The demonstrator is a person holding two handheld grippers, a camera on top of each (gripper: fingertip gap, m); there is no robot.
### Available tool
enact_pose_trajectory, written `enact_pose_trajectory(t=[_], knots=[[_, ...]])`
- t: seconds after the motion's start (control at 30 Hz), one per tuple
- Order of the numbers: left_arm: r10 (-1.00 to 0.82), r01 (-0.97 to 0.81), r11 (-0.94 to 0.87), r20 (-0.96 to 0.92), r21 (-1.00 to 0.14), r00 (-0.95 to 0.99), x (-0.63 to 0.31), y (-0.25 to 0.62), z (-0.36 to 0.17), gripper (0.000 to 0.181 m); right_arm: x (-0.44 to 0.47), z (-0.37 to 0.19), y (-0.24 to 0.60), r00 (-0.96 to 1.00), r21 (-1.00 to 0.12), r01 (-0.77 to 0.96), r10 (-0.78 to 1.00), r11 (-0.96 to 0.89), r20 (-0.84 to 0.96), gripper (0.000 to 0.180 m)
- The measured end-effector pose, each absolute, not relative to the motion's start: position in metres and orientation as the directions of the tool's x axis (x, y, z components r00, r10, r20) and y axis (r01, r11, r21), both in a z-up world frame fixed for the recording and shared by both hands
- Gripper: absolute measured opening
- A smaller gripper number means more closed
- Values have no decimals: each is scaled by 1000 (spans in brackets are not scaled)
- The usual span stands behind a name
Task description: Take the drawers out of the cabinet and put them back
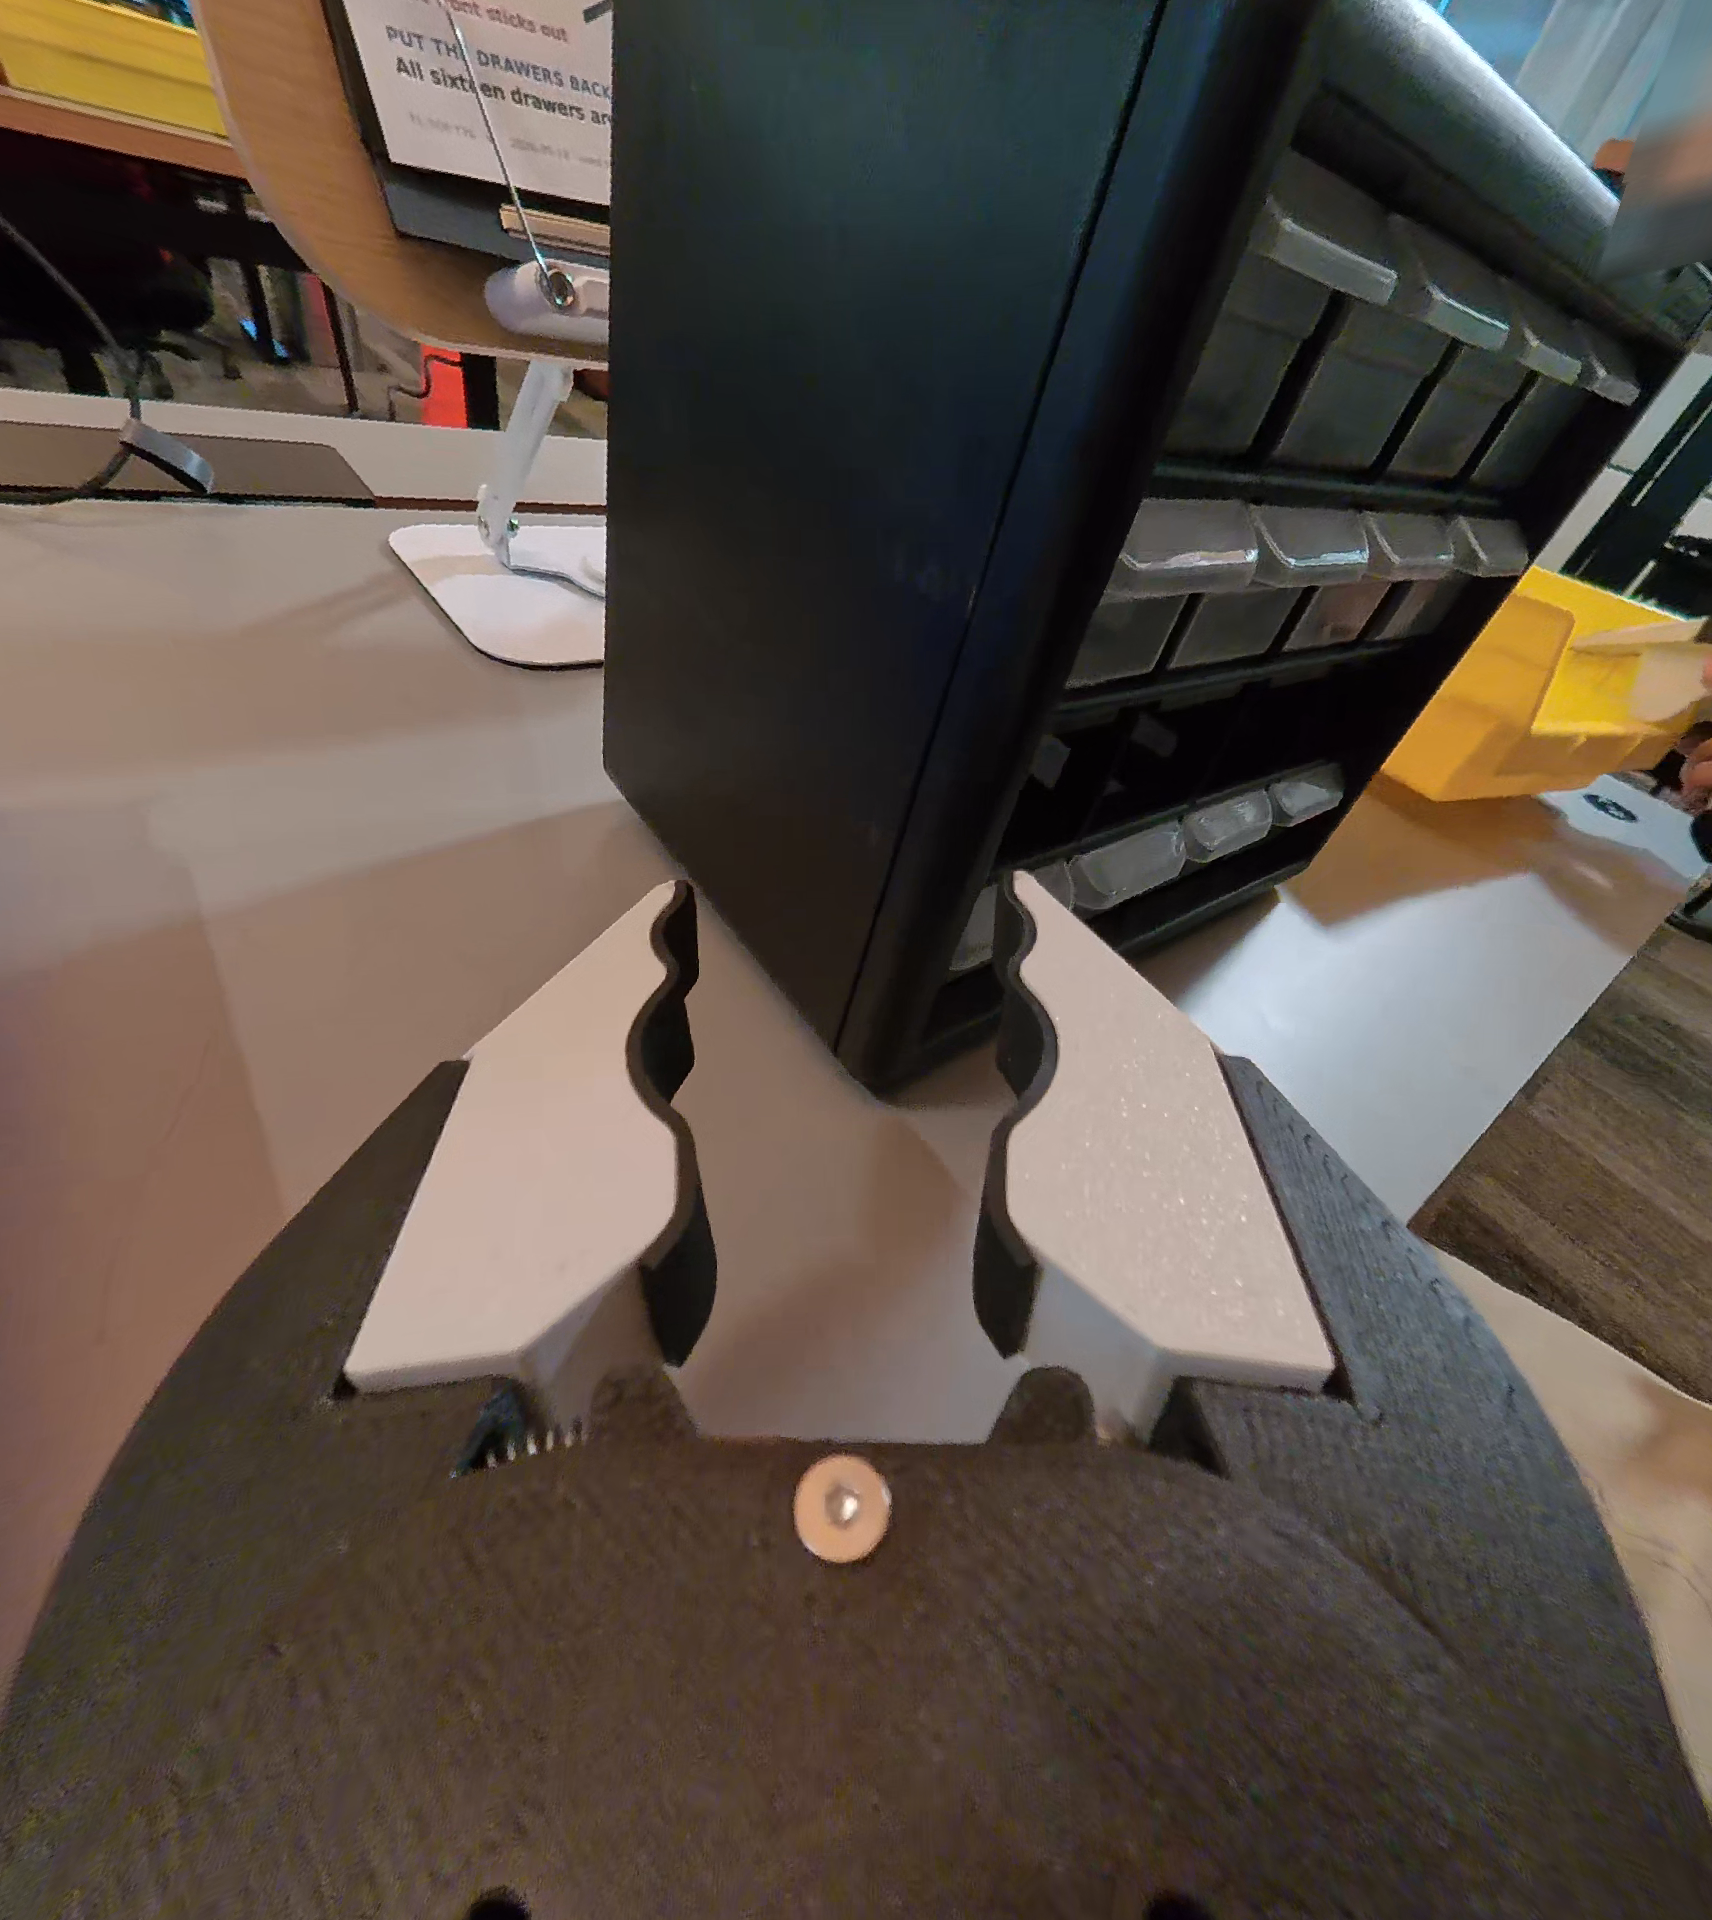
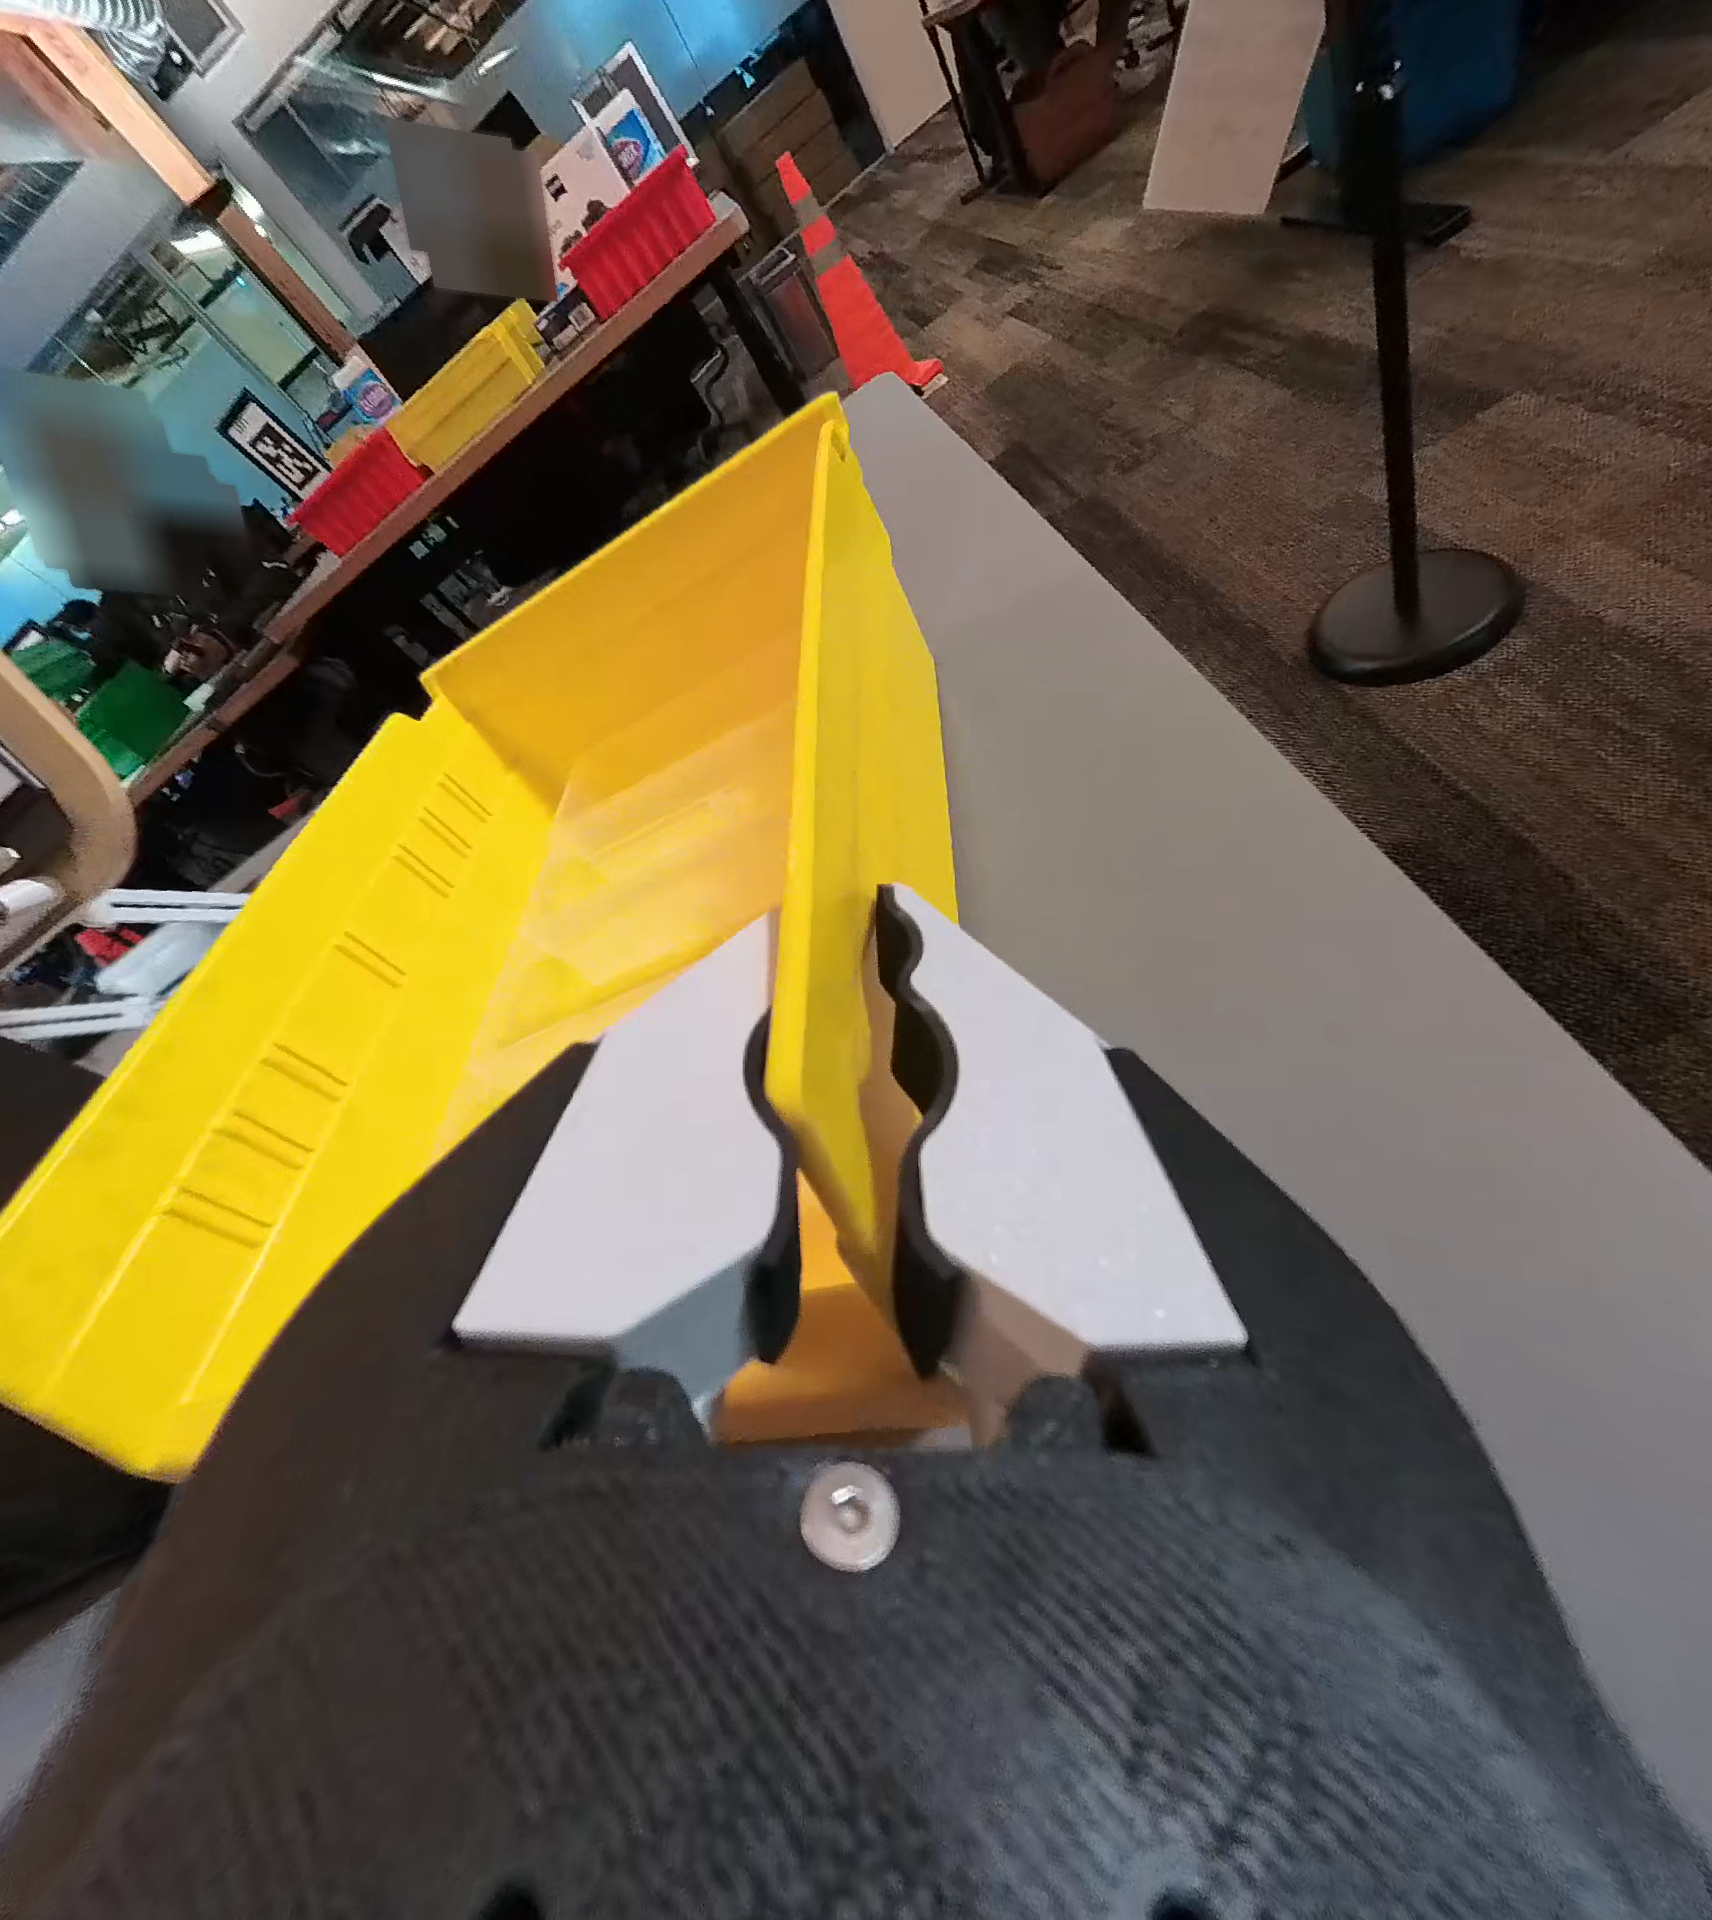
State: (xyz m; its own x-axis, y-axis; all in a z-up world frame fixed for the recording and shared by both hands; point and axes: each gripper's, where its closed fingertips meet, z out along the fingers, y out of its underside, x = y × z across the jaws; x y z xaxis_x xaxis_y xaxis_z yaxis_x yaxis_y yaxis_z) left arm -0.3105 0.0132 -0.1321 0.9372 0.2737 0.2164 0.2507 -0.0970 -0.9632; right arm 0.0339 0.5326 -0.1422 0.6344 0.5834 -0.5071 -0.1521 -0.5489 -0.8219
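A black cabinet point(image 1: 831, 468) with rows of small clear drawers point(image 1: 1351, 384) stands on the grey table point(image 1: 208, 831). Its third row shows dark, empty slots point(image 1: 1143, 748). My left gripper point(image 1: 852, 894) is open and empty, and its fingers straddle the cabinet's near bottom corner. My right gripper point(image 2: 826, 914) is shut on the side wall of a yellow bin point(image 2: 623, 675). Clear drawers point(image 2: 644, 862) lie inside the bin. The bin point(image 1: 1496, 696) and the right gripper point(image 1: 1662, 665), held by a hand, also show to the right of the cabinet.
A white stand point(image 1: 509, 592) holding a printed sheet is behind the cabinet on the left. The table's edge point(image 2: 1351, 935) runs close on the right, with carpet and a black stanchion base point(image 2: 1403, 613) beyond. Tables with red and yellow bins stand farther back.
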Motion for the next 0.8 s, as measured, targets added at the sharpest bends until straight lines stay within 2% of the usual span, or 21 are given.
enact_pose_trajectory(t=[0.43, 0.63, 0.7, 0.8], knots=[[316, 270, -11, 253, -963, 915, -328, 10, -117, 53, 34, -82, 502, 497, -815, -295, 648, -499, -577, 3], [350, 236, 15, 226, -972, 909, -332, 3, -105, 53, 35, -68, 495, 523, -843, -299, 662, -446, -536, 3], [393, 220, 22, 210, -975, 895, -339, -6, -95, 56, 36, -65, 495, 543, -858, -287, 665, -426, -512, 3], [524, 213, 28, 196, -977, 829, -358, -36, -69, 74, 41, -64, 497, 561, -859, -293, 652, -420, -510, 3]])
